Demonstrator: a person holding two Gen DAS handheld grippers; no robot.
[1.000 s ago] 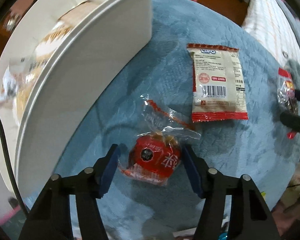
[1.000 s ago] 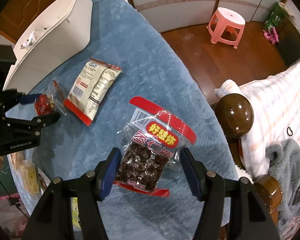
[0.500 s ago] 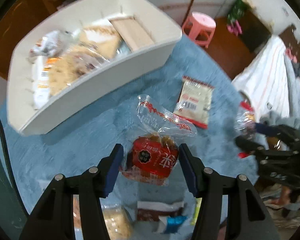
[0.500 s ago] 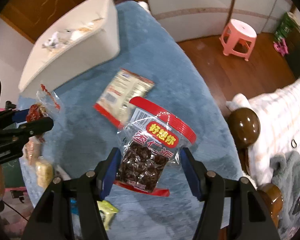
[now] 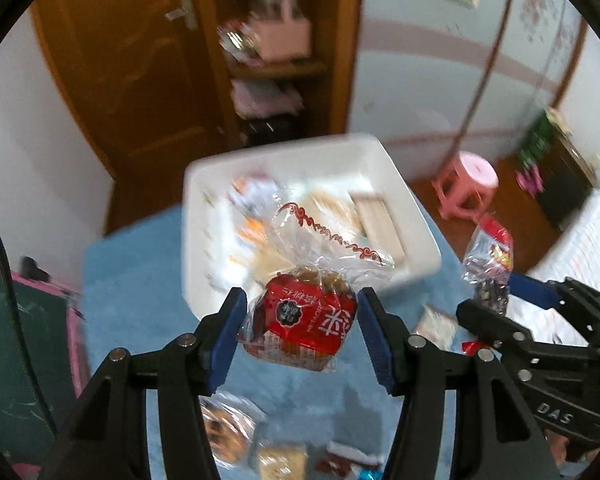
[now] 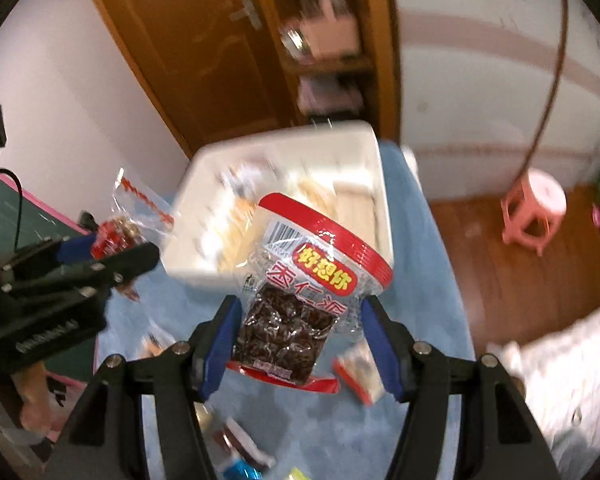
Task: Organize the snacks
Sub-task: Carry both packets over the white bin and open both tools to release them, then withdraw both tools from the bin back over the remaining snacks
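Note:
My left gripper is shut on a red snack packet in clear wrap and holds it in the air in front of the white bin. My right gripper is shut on a clear red-topped bag of dark dried fruit, also in the air before the white bin. The bin holds several snack packs. The right gripper with its bag shows at the right of the left wrist view. The left gripper with its packet shows at the left of the right wrist view.
A blue plush cloth covers the table. Loose snacks lie near its front edge, and a beige red-edged packet lies on it. A pink stool, wooden door and shelf stand behind. A bed is at right.
Both grippers rose from the cloth with their packets and tilted up toward the bin. The views now face the bin, door and wall. The beige packet stays on the cloth.

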